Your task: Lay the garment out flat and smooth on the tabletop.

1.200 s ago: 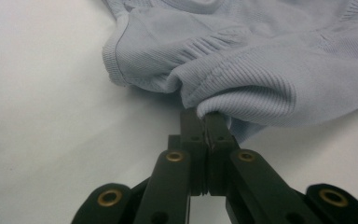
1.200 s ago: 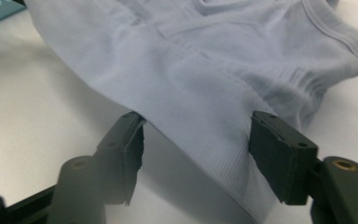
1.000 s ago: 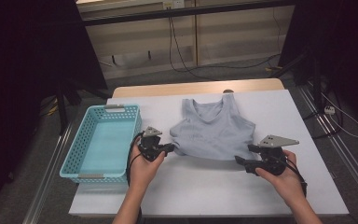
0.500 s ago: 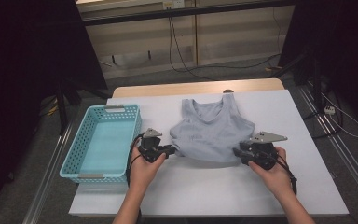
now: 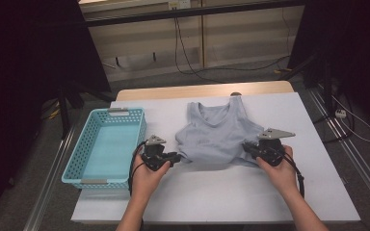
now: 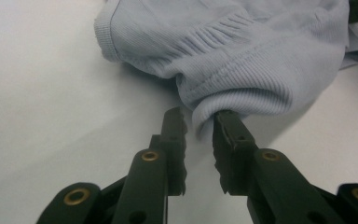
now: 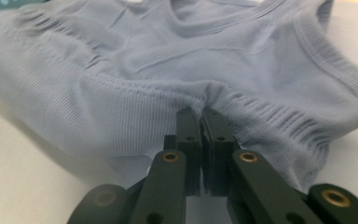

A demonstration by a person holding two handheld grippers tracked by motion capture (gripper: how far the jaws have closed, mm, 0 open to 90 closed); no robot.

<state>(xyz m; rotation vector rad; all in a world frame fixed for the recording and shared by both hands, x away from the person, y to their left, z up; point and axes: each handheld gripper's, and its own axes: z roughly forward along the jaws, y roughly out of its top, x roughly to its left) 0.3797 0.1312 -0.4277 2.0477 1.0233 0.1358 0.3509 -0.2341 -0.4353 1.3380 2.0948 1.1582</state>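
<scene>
Right gripper view: right hand-held gripper (image 7: pixel 201 116) clenched on tank top (image 7: pixel 168 74) hem; left hand-held gripper (image 6: pixel 200 119) jaws just opening, hem between (loose). Top lies flat on tabletop (image 5: pixel 221 192); regrip left next.

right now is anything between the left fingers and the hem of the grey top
Nothing visible: the left gripper has its fingers slightly apart, with the rolled hem of the light grey ribbed tank top sitting right between their tips.
</scene>
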